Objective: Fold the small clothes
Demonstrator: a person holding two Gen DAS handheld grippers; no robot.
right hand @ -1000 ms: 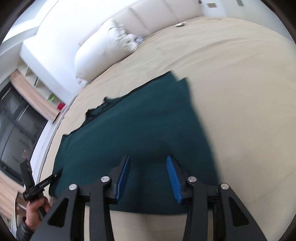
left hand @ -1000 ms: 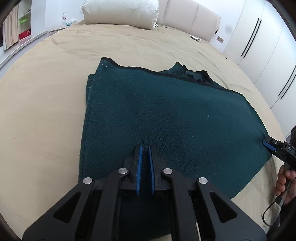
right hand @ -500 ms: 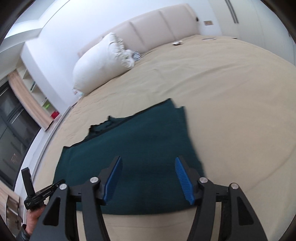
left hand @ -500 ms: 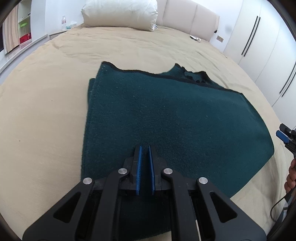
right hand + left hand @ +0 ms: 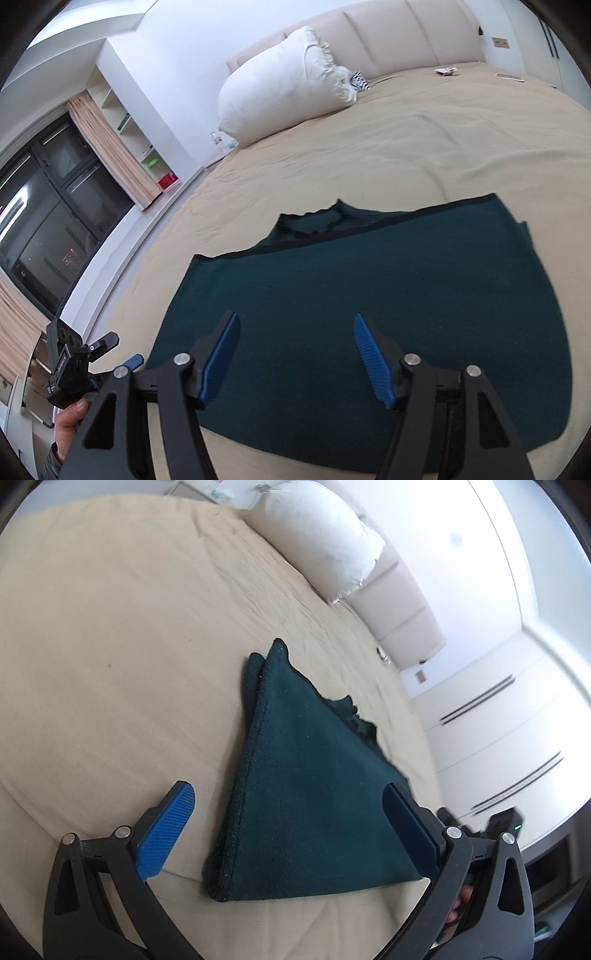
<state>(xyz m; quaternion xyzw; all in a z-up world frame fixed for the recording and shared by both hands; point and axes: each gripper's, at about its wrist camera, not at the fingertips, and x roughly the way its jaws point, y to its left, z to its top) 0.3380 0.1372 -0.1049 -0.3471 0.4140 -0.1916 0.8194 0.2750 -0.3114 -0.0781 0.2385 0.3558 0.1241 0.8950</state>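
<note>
Garment: folded dark teal knit sweater (image 5: 310, 801) flat on beige-sheeted bed (image 5: 110, 646), ahead between both jaws.
Left gripper (image 5: 295, 834): jaws wide apart, empty.
Right gripper (image 5: 295, 358): jaws spread, empty.

Garments: one, teal (image 5: 369, 295)
Grippers: two, left (image 5: 295, 834) and right (image 5: 297, 358)
Pillows: one, white (image 5: 284, 81)
Beds: one (image 5: 461, 129)
Headboard panels: four (image 5: 384, 40)
Windows: one (image 5: 48, 206)

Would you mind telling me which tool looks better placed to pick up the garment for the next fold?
Probably the left tool: open, low at the near left corner of the dark green garment, its layered edge between the pads. The right tool, also open, hovers over the middle.
</note>
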